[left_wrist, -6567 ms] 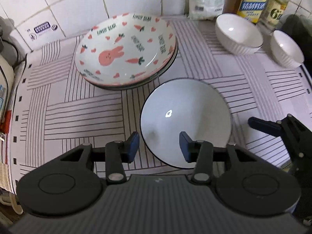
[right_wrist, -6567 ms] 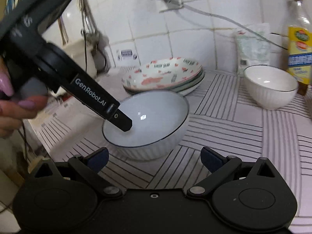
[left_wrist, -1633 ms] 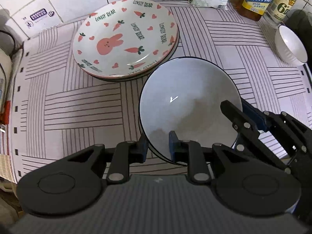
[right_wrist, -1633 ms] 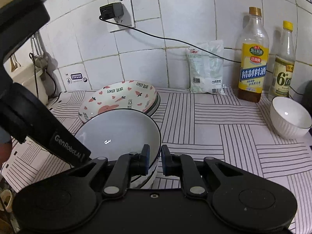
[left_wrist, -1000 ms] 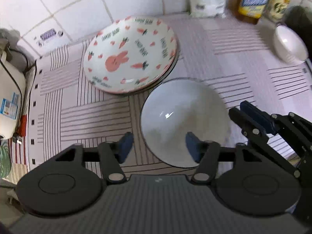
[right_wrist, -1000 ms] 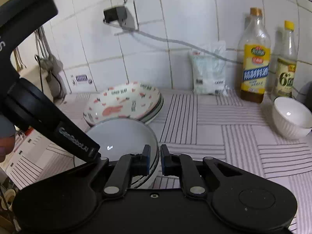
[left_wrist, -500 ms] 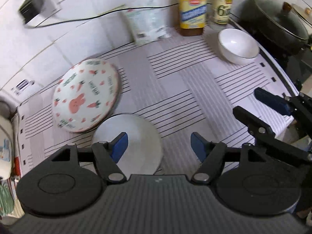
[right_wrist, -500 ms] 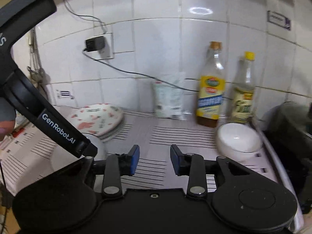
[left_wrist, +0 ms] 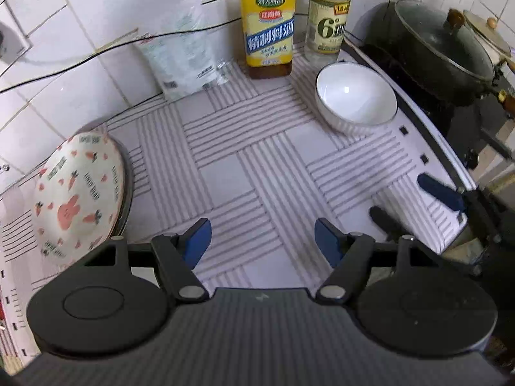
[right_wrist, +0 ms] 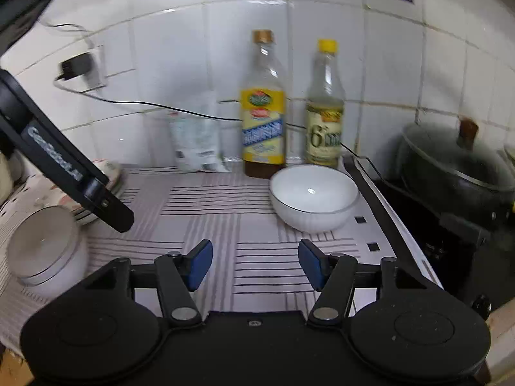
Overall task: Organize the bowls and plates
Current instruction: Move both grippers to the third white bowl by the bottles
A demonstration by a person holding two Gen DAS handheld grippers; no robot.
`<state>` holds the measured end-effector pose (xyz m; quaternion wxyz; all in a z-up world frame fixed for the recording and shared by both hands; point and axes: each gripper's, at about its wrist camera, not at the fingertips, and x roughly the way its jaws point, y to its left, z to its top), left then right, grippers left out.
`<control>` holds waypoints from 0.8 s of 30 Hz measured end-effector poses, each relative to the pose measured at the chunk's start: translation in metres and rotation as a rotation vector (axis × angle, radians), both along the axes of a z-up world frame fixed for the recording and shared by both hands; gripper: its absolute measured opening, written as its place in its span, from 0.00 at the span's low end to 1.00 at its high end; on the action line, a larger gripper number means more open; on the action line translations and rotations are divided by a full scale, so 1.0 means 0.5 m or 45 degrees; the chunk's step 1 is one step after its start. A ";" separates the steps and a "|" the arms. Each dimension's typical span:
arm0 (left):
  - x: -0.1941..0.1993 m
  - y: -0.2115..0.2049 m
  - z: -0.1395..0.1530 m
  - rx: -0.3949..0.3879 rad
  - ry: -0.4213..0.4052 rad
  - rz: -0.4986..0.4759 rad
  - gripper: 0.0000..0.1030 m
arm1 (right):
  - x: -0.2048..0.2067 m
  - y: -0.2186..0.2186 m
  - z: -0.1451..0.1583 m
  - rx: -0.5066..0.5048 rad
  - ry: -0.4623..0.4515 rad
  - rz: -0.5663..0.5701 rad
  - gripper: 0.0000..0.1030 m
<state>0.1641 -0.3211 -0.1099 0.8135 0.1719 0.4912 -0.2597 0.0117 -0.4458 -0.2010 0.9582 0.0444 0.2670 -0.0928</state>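
A small white ribbed bowl [left_wrist: 355, 97] stands at the back right of the striped mat, in front of the bottles; it also shows in the right wrist view [right_wrist: 313, 197]. A stack of plates topped by the rabbit-and-carrot plate [left_wrist: 79, 194] sits at the left. A stack of white bowls [right_wrist: 45, 247] stands at the left in the right wrist view. My left gripper [left_wrist: 262, 241] is open and empty above the mat's middle. My right gripper [right_wrist: 255, 265] is open and empty, short of the small bowl; its fingers [left_wrist: 439, 189] show at the right of the left wrist view.
A yellow-labelled bottle [left_wrist: 268, 29] and a clear bottle [left_wrist: 328, 16] stand against the tiled wall, with a white pouch [left_wrist: 183, 54] to their left. A black lidded pot [left_wrist: 431, 48] sits on the stove right of the mat. A cable runs along the wall.
Both grippers have let go of the stacked bowls, opened, and swung right toward the small white bowl. The bowl stack is now out of the left wrist view.
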 end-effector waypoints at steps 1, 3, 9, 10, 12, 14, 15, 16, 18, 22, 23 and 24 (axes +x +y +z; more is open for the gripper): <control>0.007 -0.007 -0.001 -0.011 0.000 0.004 0.68 | 0.006 -0.005 -0.007 0.010 0.000 -0.007 0.66; 0.023 -0.024 -0.005 -0.042 0.000 0.013 0.68 | 0.021 -0.017 -0.022 0.023 0.002 -0.029 0.67; 0.074 -0.067 -0.022 -0.111 0.007 0.020 0.68 | 0.069 -0.042 -0.059 0.045 0.002 -0.090 0.76; 0.081 -0.074 -0.025 -0.123 0.011 0.019 0.68 | 0.079 -0.046 -0.063 0.039 0.009 -0.097 0.79; 0.098 -0.092 -0.031 -0.156 0.023 0.016 0.68 | 0.101 -0.056 -0.075 0.031 0.031 -0.116 0.87; 0.114 -0.112 -0.038 -0.184 0.027 0.014 0.68 | 0.121 -0.065 -0.086 0.012 0.052 -0.133 0.87; 0.121 -0.123 -0.044 -0.184 0.031 0.019 0.68 | 0.133 -0.071 -0.092 0.005 0.068 -0.136 0.87; 0.127 -0.134 -0.049 -0.185 0.035 0.016 0.68 | 0.138 -0.075 -0.096 0.005 0.075 -0.140 0.87; 0.138 -0.159 -0.063 -0.201 0.047 0.003 0.67 | 0.155 -0.088 -0.105 0.009 0.088 -0.152 0.87; 0.158 -0.202 -0.098 -0.190 0.067 -0.003 0.66 | 0.189 -0.106 -0.118 -0.006 0.113 -0.165 0.88; 0.163 -0.212 -0.108 -0.188 0.075 -0.005 0.66 | 0.194 -0.110 -0.120 -0.002 0.115 -0.163 0.88; 0.169 -0.222 -0.121 -0.185 0.079 -0.006 0.66 | 0.200 -0.114 -0.123 0.006 0.115 -0.165 0.88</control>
